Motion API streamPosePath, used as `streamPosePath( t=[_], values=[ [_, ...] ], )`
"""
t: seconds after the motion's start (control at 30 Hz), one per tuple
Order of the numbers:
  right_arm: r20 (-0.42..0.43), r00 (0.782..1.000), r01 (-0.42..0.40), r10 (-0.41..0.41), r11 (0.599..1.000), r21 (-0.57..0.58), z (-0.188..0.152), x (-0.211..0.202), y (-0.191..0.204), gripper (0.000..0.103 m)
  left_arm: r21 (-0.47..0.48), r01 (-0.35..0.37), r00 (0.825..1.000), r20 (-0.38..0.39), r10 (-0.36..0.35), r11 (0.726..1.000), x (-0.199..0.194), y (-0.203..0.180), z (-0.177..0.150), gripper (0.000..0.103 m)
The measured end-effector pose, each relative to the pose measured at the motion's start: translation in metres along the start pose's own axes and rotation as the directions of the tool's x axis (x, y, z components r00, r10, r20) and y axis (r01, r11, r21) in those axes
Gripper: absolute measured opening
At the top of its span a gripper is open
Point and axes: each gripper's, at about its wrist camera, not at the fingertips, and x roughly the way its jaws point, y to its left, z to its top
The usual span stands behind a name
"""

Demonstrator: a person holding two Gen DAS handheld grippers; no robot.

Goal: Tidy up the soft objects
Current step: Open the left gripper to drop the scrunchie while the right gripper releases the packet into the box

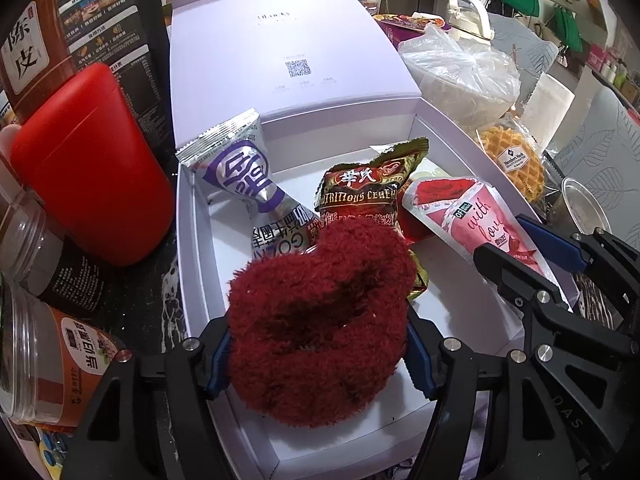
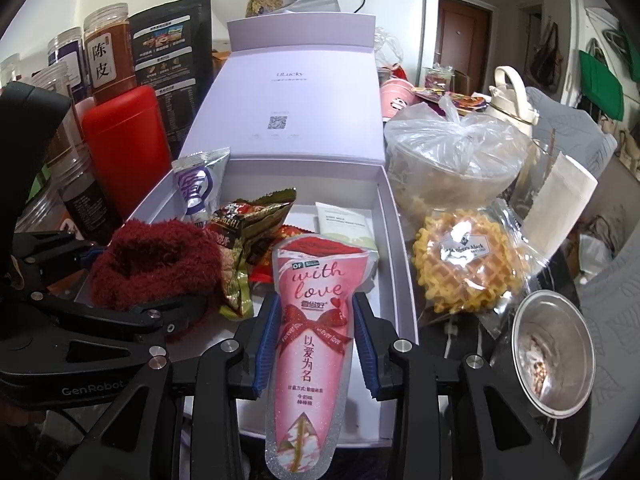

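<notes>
- The left gripper (image 1: 320, 344) pinches a fuzzy red sock (image 1: 320, 320): its blue pads (image 1: 218, 364) press into the bundle from both sides, and the sock bulges up and forward between them, low over the near end of the white box (image 1: 192, 216).
- The right gripper (image 2: 316, 344) clamps the pink pouch (image 2: 316, 312) around its waist; the blue pads (image 2: 266, 344) touch both edges, the wide top points into the box and the tail hangs toward the camera.
- Judged from this, both items are at the placing step, carried over the open box and not yet let go.
- The next move likely calls for lowering each onto bare floor of the box and spreading the fingers, keeping the two grippers from crowding each other, since they sit just beside one another.
- Farther in, a silver-purple packet (image 1: 244, 172) leans on the left wall, touching a dark cereal packet (image 1: 360, 192).
- Outside, a bagged waffle (image 2: 464, 264) lies right of the box.
</notes>
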Motion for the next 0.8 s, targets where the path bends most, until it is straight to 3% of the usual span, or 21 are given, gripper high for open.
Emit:
streamPosePath(
  t=[0.17,0.37,0.8],
  values=[
    [0.003,1.0,0.013,-0.013,1.0,0.005,0.003,-0.004,-0.003,0.046,-0.016,0.014,1.0,-0.005,-0.014,1.0,0.0,0.002,0.001,0.071],
    [0.015,1.0,0.02,-0.02,1.0,0.004,0.007,-0.014,-0.005,0.058,-0.016,-0.028,1.0,-0.001,0.028,0.999,-0.005,0.002,0.003,0.077],
    [0.069,0.996,0.058,-0.058,0.998,0.004,0.016,-0.049,-0.008,0.059,-0.016,-0.05,0.996,0.074,0.051,0.999,-0.038,0.001,0.009,0.078]
  ],
)
